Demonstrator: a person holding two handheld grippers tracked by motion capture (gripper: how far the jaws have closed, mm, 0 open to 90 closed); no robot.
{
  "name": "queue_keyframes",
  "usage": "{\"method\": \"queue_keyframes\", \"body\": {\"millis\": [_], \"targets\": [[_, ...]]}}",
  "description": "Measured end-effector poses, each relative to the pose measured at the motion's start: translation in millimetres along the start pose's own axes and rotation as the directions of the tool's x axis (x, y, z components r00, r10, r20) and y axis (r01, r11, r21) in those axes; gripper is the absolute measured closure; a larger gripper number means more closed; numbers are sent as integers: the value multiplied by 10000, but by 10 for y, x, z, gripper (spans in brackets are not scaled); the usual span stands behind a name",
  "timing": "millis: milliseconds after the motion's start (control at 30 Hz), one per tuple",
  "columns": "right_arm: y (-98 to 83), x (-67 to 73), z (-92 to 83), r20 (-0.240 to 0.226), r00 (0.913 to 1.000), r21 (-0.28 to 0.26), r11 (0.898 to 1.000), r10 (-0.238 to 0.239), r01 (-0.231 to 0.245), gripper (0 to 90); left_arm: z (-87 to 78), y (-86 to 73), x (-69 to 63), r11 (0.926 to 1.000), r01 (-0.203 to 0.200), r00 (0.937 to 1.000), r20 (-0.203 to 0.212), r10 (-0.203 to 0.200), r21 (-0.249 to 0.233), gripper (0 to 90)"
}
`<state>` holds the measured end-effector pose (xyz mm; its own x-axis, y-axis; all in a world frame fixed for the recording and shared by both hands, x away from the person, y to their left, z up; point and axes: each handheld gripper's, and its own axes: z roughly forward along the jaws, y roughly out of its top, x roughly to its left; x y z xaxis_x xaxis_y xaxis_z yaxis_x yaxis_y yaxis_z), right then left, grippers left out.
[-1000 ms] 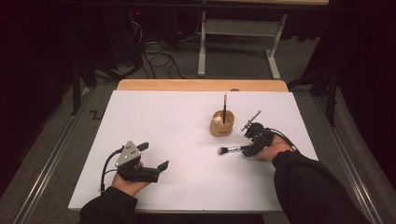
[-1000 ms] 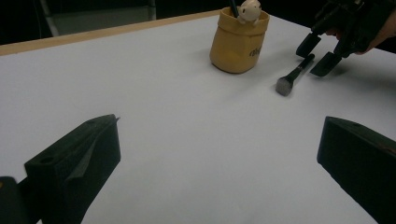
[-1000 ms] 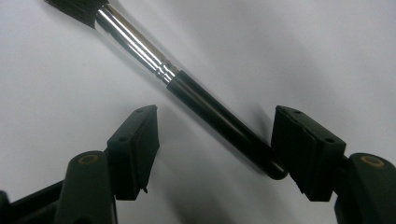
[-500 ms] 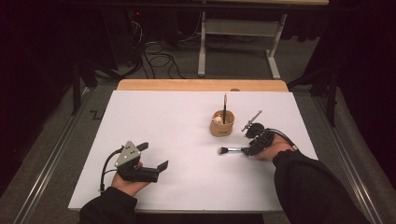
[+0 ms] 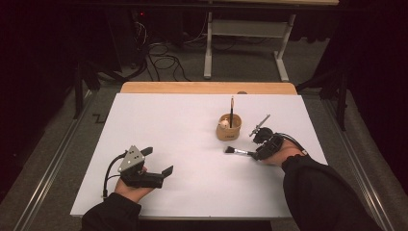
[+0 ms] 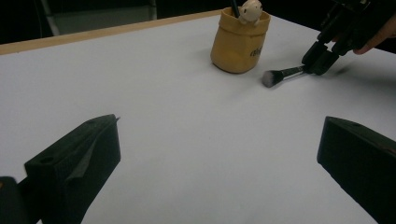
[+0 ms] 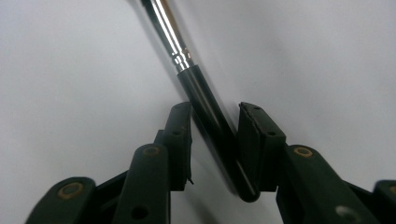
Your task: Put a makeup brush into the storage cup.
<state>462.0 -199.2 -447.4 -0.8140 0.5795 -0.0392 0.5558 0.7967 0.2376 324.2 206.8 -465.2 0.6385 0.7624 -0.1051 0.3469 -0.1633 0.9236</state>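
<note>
While the brush (image 5: 236, 151) lies flat on the white table (image 5: 183, 125), its long axis runs left to right: bristles point left, the black handle runs right into the right gripper (image 5: 256, 154). In the right gripper view the handle (image 7: 212, 126) crosses the gap at a slant, its butt against the right-hand pad, while the left-hand pad looks just shy of it. These jaws have just been closing around the handle and are narrowed on it, yet a firm pinch is not plain. The cup (image 5: 228, 128), a dark stick standing in it, sits just beyond the bristles, slightly left and farther away. I judge the lift must swing the brush upright toward that cup. The left gripper (image 5: 161, 169) rests well apart at the near left, jaws spread, holding nothing.
</note>
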Motion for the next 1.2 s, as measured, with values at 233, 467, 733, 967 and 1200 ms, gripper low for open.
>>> {"method": "queue_keyframes", "body": {"millis": [233,467,733,967,1200], "targets": [[-4,23,-6,-1,9999,74,9999,-107,107,748,-2,0,0,10000,0,10000,0,0,3,2],[-6,38,-5,-23,9997,116,9997,-230,230,780,-3,0,-1,10000,-4,10000,-4,4,3,2],[-10,59,0,128,9989,104,9989,-448,446,783,-3,0,-3,10000,-6,10000,0,6,7,2],[-12,59,2,57,9986,92,9985,-535,534,802,-4,0,-2,10000,-1,10000,-4,1,8,2],[-10,65,0,74,9980,85,9980,-623,623,807,-5,0,-1,10000,-3,10000,-8,3,18,2]]}}
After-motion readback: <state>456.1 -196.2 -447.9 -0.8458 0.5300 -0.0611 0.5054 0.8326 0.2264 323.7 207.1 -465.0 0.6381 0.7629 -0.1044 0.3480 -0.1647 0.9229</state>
